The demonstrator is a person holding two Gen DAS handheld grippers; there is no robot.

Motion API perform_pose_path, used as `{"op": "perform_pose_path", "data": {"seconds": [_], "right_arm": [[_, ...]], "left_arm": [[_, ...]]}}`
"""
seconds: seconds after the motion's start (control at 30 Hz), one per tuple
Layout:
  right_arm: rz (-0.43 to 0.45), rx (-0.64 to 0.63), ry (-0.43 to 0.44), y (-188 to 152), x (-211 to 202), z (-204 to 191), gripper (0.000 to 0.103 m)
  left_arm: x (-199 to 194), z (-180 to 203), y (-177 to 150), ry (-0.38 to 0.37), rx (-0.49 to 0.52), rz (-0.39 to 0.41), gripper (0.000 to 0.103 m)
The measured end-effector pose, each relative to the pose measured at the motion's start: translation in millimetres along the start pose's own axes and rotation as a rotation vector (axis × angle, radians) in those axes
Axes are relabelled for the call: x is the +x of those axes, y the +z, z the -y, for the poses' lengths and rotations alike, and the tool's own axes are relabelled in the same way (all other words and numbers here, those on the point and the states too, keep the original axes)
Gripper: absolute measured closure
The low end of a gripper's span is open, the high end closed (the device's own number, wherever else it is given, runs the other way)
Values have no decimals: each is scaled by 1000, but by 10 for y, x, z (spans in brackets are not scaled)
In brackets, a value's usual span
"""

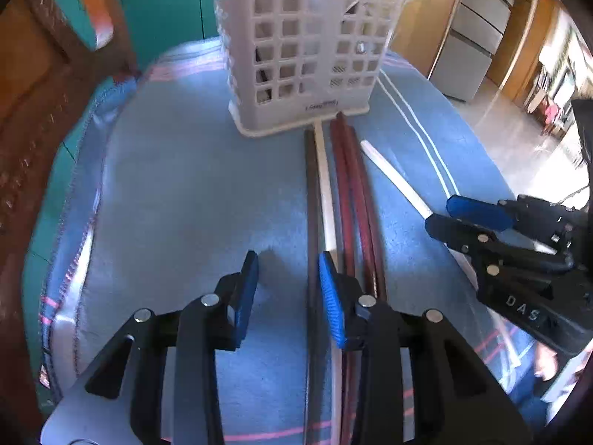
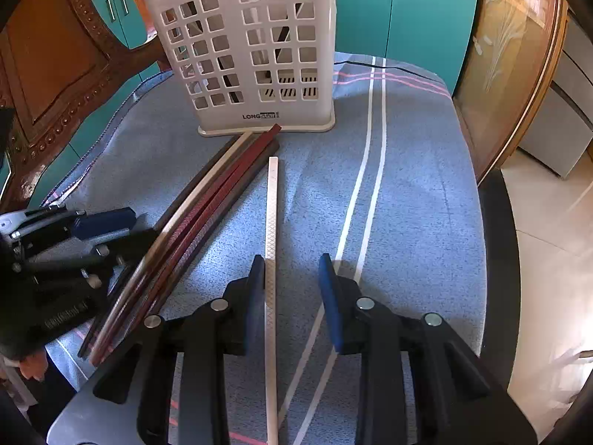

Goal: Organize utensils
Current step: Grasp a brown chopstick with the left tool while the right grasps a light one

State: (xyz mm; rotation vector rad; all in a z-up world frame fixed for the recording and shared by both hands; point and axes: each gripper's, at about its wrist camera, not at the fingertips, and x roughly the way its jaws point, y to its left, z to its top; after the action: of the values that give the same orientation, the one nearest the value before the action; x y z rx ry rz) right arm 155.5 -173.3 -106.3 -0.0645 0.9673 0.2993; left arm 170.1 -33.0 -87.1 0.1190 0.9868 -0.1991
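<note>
- While both tools sit low over the blue cloth (image 2: 407, 193) on the surface, the step in hand looks like picking chopsticks up for the white basket (image 2: 252, 48).
- The left hand-held gripper (image 1: 287, 293) has its jaws partly apart and nothing pressed between the pads; a dark chopstick (image 1: 312, 185) runs just inside its right pad.
- A bundle of chopsticks (image 2: 207, 222), dark, cream and red, lies with its far tips touching the foot of the basket.
- The right hand-held gripper (image 2: 294, 296) is also partly spread; a lone cream chopstick (image 2: 271, 241), its tip short of the basket, lies against the left pad, the other pad well clear.
- Some sticks already stand inside the basket.
- Next, I judge, each tool must centre on one stick, close, lift, and tip it upright over the basket's open top.
</note>
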Motion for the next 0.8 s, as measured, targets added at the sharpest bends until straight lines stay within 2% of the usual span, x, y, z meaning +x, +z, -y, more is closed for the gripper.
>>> {"op": "perform_pose_path", "data": {"seconds": [0.07,0.1,0.13,0.17,0.2,0.23,0.37,0.47,0.57,0.8], "right_arm": [[3,0,-1,10,6,-16,72],[5,-2,-5,10,6,-17,73],[6,-4,-11,0,7,-18,73],[8,-14,-23,-5,6,-29,78],[9,-23,-31,-18,-7,-43,95],[6,-27,-36,-25,-9,-44,97],[-31,42,-17,-31,-54,88,97],[-71,52,65,-15,-79,123,96],[-61,18,16,83,-68,65,78],[-91,-26,-52,265,139,-74,77]], "left_arm": [[1,-4,0,7,-9,6,69],[1,-31,9,12,-26,9,76],[-9,-45,6,24,-30,10,88],[-14,-70,7,31,-40,6,93],[-24,-116,3,25,-65,-3,94],[-38,-150,-14,19,-85,-10,95],[-152,-236,-150,-30,-135,-51,96],[-163,-262,-170,-64,-149,-71,96],[-85,-286,-58,-52,-152,-74,91],[188,-241,382,27,-93,-113,85]]}}
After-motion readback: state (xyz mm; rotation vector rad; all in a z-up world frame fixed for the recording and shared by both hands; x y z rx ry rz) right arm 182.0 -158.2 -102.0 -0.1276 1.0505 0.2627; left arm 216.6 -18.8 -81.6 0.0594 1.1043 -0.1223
